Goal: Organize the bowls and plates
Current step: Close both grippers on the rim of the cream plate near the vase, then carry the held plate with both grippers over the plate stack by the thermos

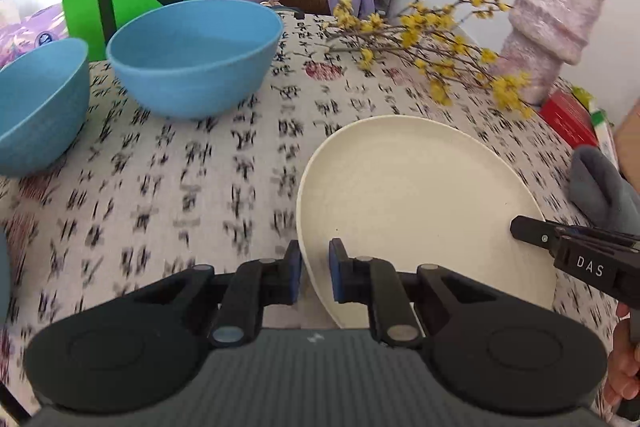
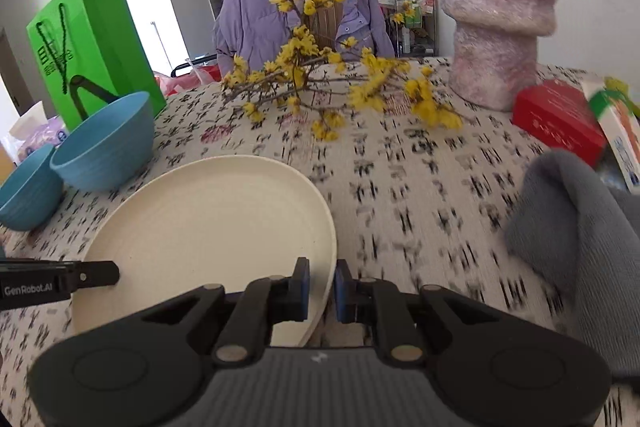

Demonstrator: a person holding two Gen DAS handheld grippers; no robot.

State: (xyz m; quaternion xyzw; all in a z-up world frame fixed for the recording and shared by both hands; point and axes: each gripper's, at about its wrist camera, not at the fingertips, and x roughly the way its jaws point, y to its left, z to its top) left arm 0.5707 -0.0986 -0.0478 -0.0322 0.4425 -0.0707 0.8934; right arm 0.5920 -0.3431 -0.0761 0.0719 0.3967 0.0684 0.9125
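Note:
A cream plate (image 1: pixel 424 211) lies on the patterned tablecloth (image 1: pixel 192 195). My left gripper (image 1: pixel 315 275) is shut on the plate's left rim, one blue pad on each side of the edge. My right gripper (image 2: pixel 322 291) is shut on the right rim of the same plate (image 2: pixel 208 227). Each gripper shows in the other's view: the right gripper's tip (image 1: pixel 560 247) at the plate's far edge, the left gripper's tip (image 2: pixel 80 277) likewise. Two blue bowls (image 1: pixel 192 59) (image 1: pixel 36 111) stand upright and apart, left of the plate, also seen as bowls (image 2: pixel 108 143) (image 2: pixel 24 187).
Yellow flowering branches (image 2: pixel 320 87) lie across the table behind the plate. A pink wrapped vase (image 2: pixel 496 7) and a red box (image 2: pixel 556 115) stand at the back right. A grey cloth (image 2: pixel 576 227) lies right of the plate. A green bag (image 2: pixel 92 43) stands behind the bowls.

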